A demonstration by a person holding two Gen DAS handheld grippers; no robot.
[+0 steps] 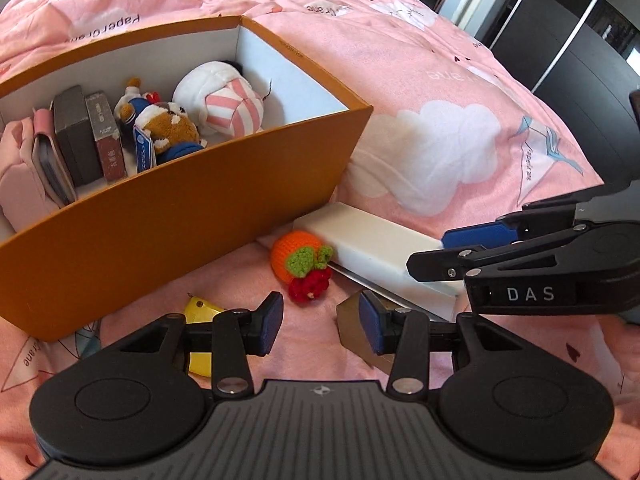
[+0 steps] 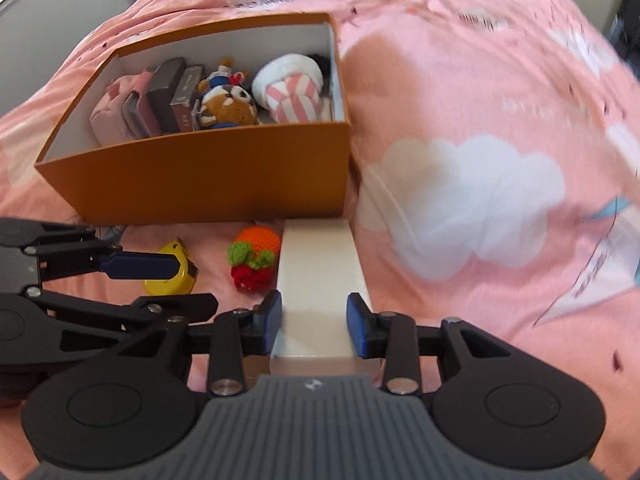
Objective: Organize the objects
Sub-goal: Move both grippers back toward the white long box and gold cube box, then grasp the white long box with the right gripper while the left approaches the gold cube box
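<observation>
An orange box (image 1: 180,216) (image 2: 208,176) stands on the pink bed with plush toys (image 1: 224,100) and small boxes (image 1: 92,140) inside. In front of it lie a long white box (image 1: 376,248) (image 2: 320,276), a crocheted orange fruit (image 1: 298,258) (image 2: 254,250) and a yellow tape measure (image 1: 200,312) (image 2: 172,268). My right gripper (image 2: 316,320) straddles the white box's near end, its pads at the box's sides. My left gripper (image 1: 320,320) is open and empty above the bedding, just left of the white box and below the fruit.
The pink quilt (image 2: 480,160) spreads wide to the right of the box. A silver metallic piece (image 1: 352,332) lies under the white box's near end. Dark furniture (image 1: 580,40) stands beyond the bed's edge.
</observation>
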